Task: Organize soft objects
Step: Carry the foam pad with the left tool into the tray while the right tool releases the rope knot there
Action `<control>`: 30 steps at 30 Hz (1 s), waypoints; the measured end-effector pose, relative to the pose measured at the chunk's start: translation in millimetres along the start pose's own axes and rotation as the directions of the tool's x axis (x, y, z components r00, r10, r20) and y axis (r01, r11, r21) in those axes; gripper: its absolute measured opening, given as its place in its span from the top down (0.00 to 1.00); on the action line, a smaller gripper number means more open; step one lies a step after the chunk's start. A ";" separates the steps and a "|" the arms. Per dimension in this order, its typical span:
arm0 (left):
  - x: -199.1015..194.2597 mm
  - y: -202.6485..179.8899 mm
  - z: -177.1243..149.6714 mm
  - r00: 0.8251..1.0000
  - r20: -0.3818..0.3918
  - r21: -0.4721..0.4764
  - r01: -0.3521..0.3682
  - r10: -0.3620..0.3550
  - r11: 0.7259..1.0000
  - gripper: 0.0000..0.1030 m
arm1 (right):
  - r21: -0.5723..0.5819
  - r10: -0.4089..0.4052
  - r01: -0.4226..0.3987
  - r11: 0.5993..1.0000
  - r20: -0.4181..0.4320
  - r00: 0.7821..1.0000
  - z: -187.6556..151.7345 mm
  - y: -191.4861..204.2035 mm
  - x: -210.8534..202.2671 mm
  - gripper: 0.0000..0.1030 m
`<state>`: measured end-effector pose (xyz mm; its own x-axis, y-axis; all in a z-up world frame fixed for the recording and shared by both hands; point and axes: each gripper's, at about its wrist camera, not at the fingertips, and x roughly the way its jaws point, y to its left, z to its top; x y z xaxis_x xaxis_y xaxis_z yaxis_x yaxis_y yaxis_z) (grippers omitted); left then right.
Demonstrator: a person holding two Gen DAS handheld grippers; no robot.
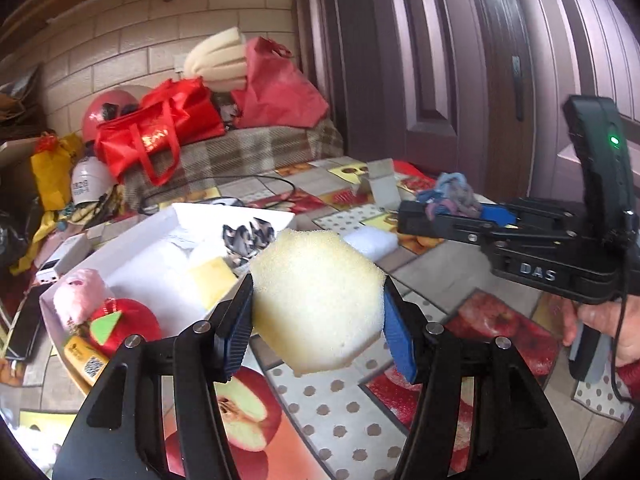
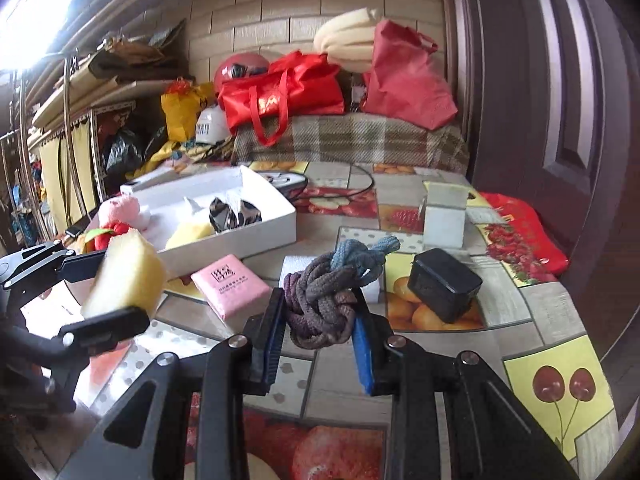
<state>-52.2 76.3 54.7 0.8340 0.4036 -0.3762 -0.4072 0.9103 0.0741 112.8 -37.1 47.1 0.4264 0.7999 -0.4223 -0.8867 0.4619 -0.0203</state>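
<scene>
My left gripper (image 1: 318, 320) is shut on a pale yellow sponge (image 1: 316, 300) and holds it above the table, just right of the white box (image 1: 132, 240). The sponge (image 2: 124, 280) and left gripper (image 2: 106, 292) also show at the left of the right wrist view. My right gripper (image 2: 320, 336) is shut on a knotted grey, purple and blue rope (image 2: 332, 284), lifted over the table; it also shows in the left wrist view (image 1: 452, 200). The white box (image 2: 256, 228) holds a pink plush (image 2: 120, 210), a red plush apple (image 1: 124, 320), a yellow sponge (image 2: 188, 234) and a patterned cloth (image 2: 234, 212).
On the fruit-print tablecloth (image 2: 540, 320) lie a pink packet (image 2: 230, 284), a white pad (image 2: 296, 268), a black box (image 2: 446, 284) and a small white block (image 2: 444, 220). Red bags (image 2: 280, 92) sit on a plaid cushion behind. A dark door (image 2: 560, 80) stands at the right.
</scene>
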 end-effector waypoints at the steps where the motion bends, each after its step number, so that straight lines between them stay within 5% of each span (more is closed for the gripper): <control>1: -3.0 3.7 -0.2 1.000 0.014 -0.019 -0.019 0.020 1.000 0.43 | 0.006 -0.014 0.014 1.000 0.034 0.999 -1.1 0.8 -8.6 0.70; 7: -5.5 16.9 -0.9 0.998 0.031 -0.075 -0.056 0.059 0.996 0.43 | 0.036 -0.048 0.043 0.998 0.135 0.990 -6.3 8.0 -38.4 0.70; 23: -11.4 22.7 -3.9 0.996 0.050 -0.090 -0.064 0.069 0.994 0.43 | 0.013 -0.074 0.073 0.997 0.134 0.988 -8.7 18.4 -40.0 0.70; 30: -25.0 61.6 -10.5 0.975 0.075 -0.075 -0.202 0.207 0.977 0.42 | 0.033 -0.056 0.053 0.998 0.123 0.991 -4.8 24.3 -30.8 0.70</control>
<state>-102.0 121.4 59.0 0.7571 0.5894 -0.2819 -0.5940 0.8006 0.0786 77.3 -52.3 55.2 0.4944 0.8135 -0.3062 -0.8565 0.5159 -0.0122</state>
